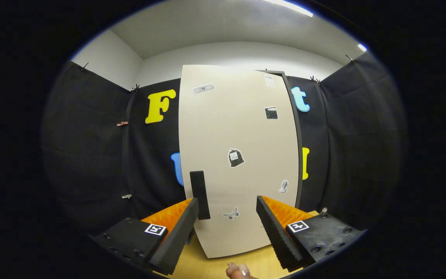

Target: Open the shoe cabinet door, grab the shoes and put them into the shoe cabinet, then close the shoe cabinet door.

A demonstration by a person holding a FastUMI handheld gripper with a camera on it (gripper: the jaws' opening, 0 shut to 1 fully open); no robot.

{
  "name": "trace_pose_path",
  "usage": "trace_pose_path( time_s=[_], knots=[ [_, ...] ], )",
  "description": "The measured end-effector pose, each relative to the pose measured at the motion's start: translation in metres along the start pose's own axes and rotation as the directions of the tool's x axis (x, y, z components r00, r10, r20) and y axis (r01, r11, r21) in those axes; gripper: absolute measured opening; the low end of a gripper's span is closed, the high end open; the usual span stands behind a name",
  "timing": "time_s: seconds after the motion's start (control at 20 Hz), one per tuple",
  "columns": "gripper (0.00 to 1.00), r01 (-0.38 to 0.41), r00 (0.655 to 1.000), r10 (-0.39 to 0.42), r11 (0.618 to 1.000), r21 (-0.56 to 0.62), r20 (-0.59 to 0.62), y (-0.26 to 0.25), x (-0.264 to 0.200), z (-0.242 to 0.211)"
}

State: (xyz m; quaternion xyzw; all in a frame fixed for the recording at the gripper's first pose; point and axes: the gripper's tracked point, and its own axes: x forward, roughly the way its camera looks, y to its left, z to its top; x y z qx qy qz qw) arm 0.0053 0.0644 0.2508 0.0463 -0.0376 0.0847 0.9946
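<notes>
My tool (227, 226) stands with its fingers spread wide, nothing between them. Through the gap I look straight at the shoe cabinet door (238, 155), a tall pale panel standing upright on the wooden surface (223, 265), just ahead of the fingertips.

What matters here is the dark handle (200, 195). It is a narrow vertical bar on the door's left side, low down, its long axis running up and down. It lies just above and beyond the tip of my left finger (176, 232), so it sits off my centre line, well to the left of the midpoint between the fingers, and the right finger (275, 232) is well apart from it. To take the handle I judge the tool would have to shift left, with the fingers closing from either side across its narrow width.

The door lies nearly flat to the cabinet. A dark edge of the cabinet frame (290, 116) shows along its right side and at the top right corner, so I take the hinge to be there, and the handle side as the one that swings. Whether the door is fully shut I cannot tell. No shoes are in sight, so this fits either a closed cabinet before loading or one closed again with the shoes inside.

Stickers (235, 157) dot the door. A fingertip (238, 271) shows on the surface below the tool.
</notes>
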Motion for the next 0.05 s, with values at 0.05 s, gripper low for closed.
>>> trace_pose_path(
  time_s=[0.05],
  knots=[
    [0.97, 0.01, 1.0, -0.01, 1.0, -0.004, 0.002, -0.0024, 0.0009, -0.0003]
  ],
)
